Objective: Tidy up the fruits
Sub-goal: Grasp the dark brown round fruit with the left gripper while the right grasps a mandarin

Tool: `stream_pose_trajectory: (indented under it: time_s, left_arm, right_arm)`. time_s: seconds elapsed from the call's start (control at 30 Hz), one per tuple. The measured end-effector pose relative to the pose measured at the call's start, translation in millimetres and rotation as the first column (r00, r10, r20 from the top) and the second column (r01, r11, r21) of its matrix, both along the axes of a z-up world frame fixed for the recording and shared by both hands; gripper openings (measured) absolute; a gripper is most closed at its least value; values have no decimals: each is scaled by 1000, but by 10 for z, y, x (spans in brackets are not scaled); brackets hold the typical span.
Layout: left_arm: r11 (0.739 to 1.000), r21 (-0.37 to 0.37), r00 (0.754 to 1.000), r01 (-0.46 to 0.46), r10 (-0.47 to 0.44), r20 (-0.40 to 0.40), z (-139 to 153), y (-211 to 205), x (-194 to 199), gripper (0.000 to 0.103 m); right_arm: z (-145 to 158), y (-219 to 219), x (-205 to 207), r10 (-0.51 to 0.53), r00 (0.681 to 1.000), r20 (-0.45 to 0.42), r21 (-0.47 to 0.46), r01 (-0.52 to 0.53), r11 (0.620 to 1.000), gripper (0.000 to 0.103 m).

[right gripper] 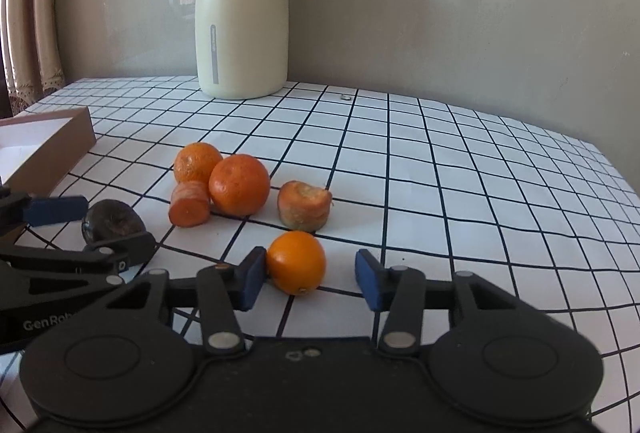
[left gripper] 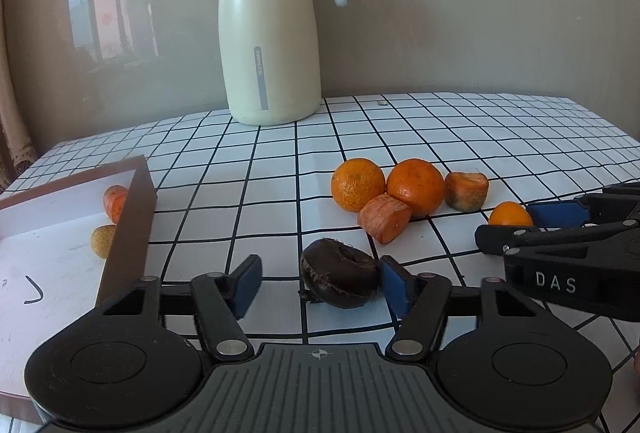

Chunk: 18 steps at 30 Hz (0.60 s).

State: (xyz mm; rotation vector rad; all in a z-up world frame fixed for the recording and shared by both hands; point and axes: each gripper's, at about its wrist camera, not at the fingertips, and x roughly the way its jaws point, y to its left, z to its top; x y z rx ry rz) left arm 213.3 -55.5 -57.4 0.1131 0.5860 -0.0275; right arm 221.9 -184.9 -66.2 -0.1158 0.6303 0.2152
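A white surface (right gripper: 460, 161) with a black grid pattern is carrying everything. At its 12 o'clock edge a tall cream thermos jug with a grey lid and handle (left gripper: 270, 29) is standing upright. At 9 o'clock a shallow brown cardboard box with a white inside (left gripper: 60, 245) is holding an orange carrot chunk (left gripper: 115, 203) and a small yellowish fruit (left gripper: 103, 241).

The left gripper (left gripper: 320, 283) is spreading its blue-padded fingers wide around a dark brown, shrivelled round fruit (left gripper: 340, 273); the right pad is touching it, the left pad is standing apart. The right gripper (right gripper: 310, 279) is likewise gaping around a small smooth orange (right gripper: 296, 261), its left pad touching, nothing clamped.

Toward 12 o'clock from that orange, two larger mandarins (right gripper: 239, 184) are sitting touching each other, a cut carrot piece (right gripper: 190, 203) leaning against them, and a browned carrot stub (right gripper: 305, 205) is resting just at their 3 o'clock.
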Motion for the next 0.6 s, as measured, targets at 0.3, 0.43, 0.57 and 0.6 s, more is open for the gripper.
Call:
stream_pose_trajectory:
  time_s: [0.3, 0.43, 0.57, 0.6]
  left_arm:
    - [1000, 23, 1000, 18, -19, 9, -6, -44, -29, 42]
    - [1000, 7, 1000, 13, -13, 28, 7, -12, -65, 42]
    - [1000, 4, 998, 18, -18, 58, 26, -9, -112, 42]
    - [1000, 3, 998, 16, -16, 69, 32, -2, -128, 42]
  right_arm:
    - [7, -7, -6, -6, 1000, 7, 0, 6, 1000, 21]
    - [15, -25, -36, -17, 1000, 18, 4, 17, 1000, 21]
    - [23, -32, -87, -22, 1000, 20, -3, 23, 1000, 21]
    - [30, -29, -98, -24, 1000, 20, -4, 24, 1000, 21]
